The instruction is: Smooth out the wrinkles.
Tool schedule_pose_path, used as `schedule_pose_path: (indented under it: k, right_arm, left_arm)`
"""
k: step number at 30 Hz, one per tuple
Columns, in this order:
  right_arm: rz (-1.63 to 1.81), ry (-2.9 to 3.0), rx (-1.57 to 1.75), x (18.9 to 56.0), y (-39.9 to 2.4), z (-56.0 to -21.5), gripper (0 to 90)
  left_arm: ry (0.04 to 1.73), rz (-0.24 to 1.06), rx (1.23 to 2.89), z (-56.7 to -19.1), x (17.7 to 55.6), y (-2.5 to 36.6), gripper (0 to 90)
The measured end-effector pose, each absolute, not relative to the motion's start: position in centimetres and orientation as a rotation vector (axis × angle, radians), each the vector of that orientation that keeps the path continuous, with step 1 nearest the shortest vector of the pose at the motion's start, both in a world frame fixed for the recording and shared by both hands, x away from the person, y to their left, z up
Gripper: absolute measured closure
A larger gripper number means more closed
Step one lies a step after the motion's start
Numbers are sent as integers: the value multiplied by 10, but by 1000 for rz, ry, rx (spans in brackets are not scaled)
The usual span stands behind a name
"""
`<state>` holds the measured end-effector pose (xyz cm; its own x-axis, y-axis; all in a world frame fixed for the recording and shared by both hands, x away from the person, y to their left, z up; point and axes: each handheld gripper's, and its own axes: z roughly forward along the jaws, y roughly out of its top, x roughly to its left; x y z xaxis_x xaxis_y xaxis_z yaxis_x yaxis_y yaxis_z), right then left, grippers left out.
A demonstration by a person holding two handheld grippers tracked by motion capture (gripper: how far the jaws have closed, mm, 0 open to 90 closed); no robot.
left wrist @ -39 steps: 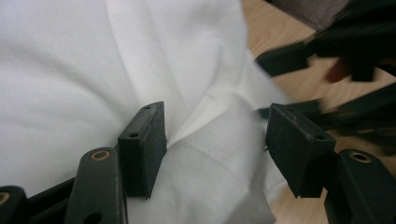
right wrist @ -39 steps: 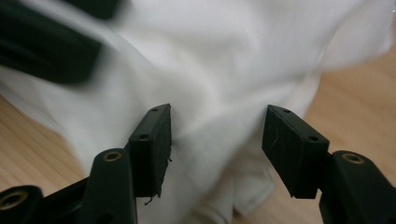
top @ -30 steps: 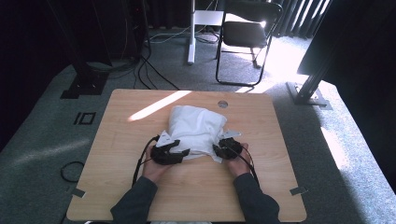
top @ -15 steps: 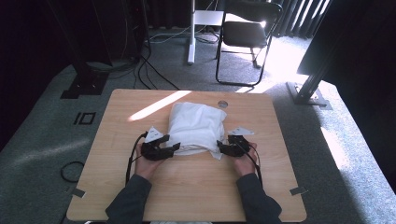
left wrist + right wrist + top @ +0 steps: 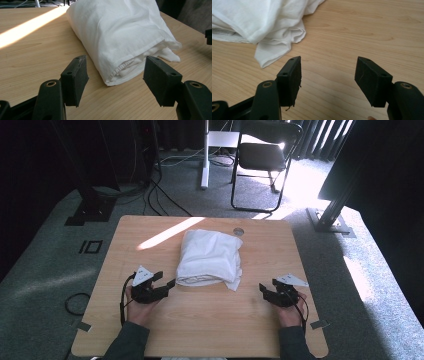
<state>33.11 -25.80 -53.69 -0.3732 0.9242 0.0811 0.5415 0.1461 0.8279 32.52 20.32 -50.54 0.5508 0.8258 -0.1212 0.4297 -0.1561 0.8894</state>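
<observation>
A folded white cloth (image 5: pixel 210 257) lies in the middle of the wooden table (image 5: pixel 215 317). My left gripper (image 5: pixel 165 280) rests on the table just left of the cloth's near corner, open, pointing at the cloth's folded edge (image 5: pixel 117 27) with nothing between its pads (image 5: pixel 75 80). My right gripper (image 5: pixel 267 289) sits well to the right of the cloth, open; its jaws have just been opening and bare table (image 5: pixel 362 30) shows between them. A loose corner of the cloth (image 5: pixel 262 17) lies ahead of it to the left, apart from its fingers (image 5: pixel 372 80).
A round grommet (image 5: pixel 238 231) sits in the tabletop behind the cloth, and a strip of sunlight (image 5: pixel 170 232) crosses the far left. Beyond the table stand a black folding chair (image 5: pixel 265 155), a white post (image 5: pixel 205 150), floor cables (image 5: pixel 160 185) and a metal stand (image 5: pixel 330 215).
Both hands have drawn outward from the cloth, the left to the left and the right farther to the right. The right gripper has let go of the cloth's corner.
</observation>
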Motion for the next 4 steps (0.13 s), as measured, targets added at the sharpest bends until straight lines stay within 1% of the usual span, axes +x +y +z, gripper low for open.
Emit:
schedule_pose_path:
  k: [3,4]
  right_arm:
    - [1136,1966,1414,331,-260,-539,367]
    - [1156,1955,1434,330,-262,-540,352]
  left_arm:
    - [1038,494,1767,-505,324,203,365]
    - [1036,497,1764,-504,324,203,365]
